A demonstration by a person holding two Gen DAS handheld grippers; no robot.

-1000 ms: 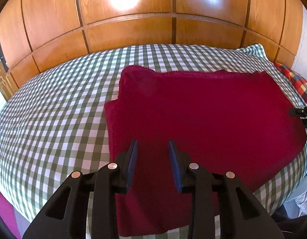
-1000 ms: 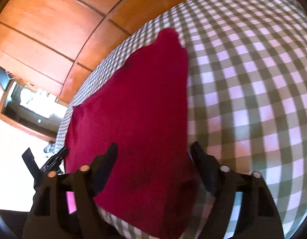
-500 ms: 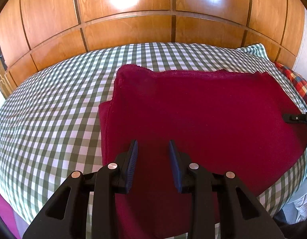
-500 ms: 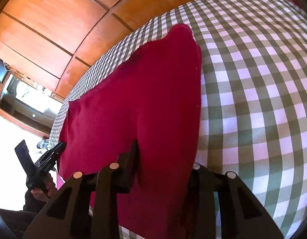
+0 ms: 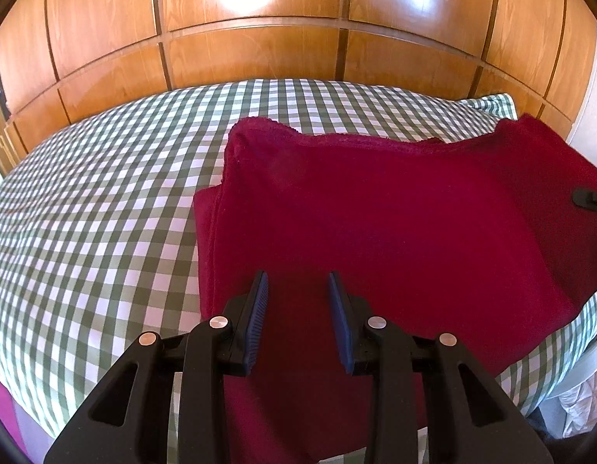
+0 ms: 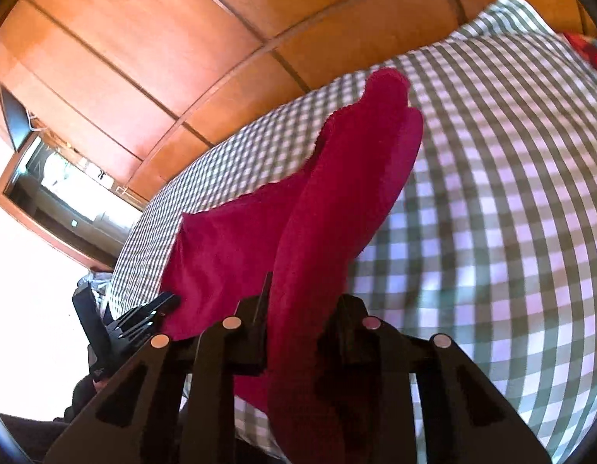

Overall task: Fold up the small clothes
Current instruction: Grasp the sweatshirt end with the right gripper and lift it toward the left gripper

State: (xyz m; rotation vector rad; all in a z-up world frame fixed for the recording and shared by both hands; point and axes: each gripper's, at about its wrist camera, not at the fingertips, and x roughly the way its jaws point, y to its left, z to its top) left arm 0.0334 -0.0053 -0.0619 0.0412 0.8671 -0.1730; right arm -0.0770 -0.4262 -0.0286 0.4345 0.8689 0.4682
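Red cloth [image 5: 375,232] across checked bed [image 5: 105,193] — right end lifted, pinched in right tongs [image 6: 302,332]; left tongs [image 5: 298,309] parted, empty, over near edge.

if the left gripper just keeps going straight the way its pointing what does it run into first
Most likely the red cloth: the left gripper is open, its fingers aimed across the cloth spread on the checked bedcover. Depth is unclear; a shallower path might skim over toward the wooden panels.
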